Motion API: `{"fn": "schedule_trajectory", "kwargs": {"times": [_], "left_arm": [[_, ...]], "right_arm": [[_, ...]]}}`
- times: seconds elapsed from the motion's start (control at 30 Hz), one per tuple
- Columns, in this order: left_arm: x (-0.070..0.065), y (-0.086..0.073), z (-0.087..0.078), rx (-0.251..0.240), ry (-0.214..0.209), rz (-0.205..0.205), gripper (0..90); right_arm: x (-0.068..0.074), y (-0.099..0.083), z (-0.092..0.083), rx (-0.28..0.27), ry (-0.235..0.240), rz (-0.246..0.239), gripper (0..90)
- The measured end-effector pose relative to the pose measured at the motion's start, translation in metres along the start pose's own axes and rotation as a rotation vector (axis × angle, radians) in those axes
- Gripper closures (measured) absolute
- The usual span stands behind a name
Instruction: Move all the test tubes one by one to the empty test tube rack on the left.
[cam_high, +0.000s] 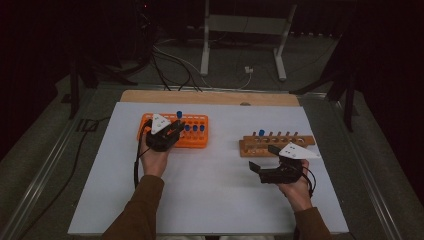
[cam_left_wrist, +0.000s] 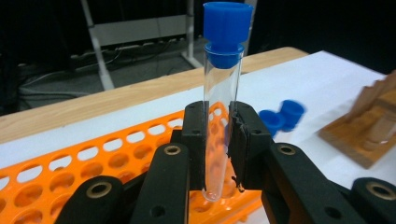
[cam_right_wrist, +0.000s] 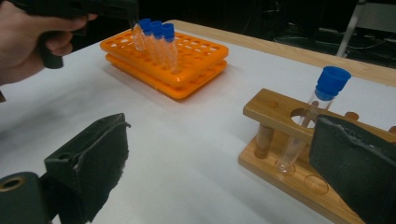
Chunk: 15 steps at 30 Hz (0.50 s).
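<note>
A: Holding that test tube (cam_left_wrist: 221, 116) upright matters most right now, I'd say. The left tongs (cam_left_wrist: 215, 140) are pinching it low on the glass, with the blue cap (cam_left_wrist: 227, 25) standing well above the pads.

B: Agreed. The tube hangs over the orange rack (cam_left_wrist: 93, 163), its rounded bottom just above the grid, so I'd judge it is either going into a hole or coming out of one. Either way, keep it vertical and move straight along its own axis, so the glass doesn't scrape a hole's edge.

A: And the grip?

B: Firm but not crushing; glass is smooth, and a low pinch lets the capped end lean. Slow hands help.

A: What about the right tongs (cam_right_wrist: 219, 172)?

B: Spread wide, nothing between them, hovering over the counter (cam_high: 210, 185) near the wooden rack (cam_right_wrist: 299, 158). One capped tube (cam_right_wrist: 308, 126) leans in that wooden rack.

A: How does the held tube look?

B: Clear, thin-walled, apparently empty, round-bottomed, with a bright blue push-in cap. Three more capped tubes (cam_right_wrist: 156, 39) stand together in the orange rack, just beside the left tongs in the right gripper view.
</note>
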<state>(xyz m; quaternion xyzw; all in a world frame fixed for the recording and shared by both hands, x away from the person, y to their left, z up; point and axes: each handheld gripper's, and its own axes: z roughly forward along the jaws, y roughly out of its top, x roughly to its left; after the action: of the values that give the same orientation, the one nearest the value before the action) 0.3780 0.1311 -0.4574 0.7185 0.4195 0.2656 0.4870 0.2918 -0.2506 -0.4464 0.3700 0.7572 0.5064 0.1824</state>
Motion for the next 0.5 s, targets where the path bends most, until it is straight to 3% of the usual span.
{"fn": "schedule_trajectory", "kwargs": {"times": [0.5], "left_arm": [[0.003,-0.02,0.022,0.083,0.021,-0.017,78.1]], "right_arm": [[0.0,-0.002,0.0,0.003,0.013,-0.004,6.3]]}}
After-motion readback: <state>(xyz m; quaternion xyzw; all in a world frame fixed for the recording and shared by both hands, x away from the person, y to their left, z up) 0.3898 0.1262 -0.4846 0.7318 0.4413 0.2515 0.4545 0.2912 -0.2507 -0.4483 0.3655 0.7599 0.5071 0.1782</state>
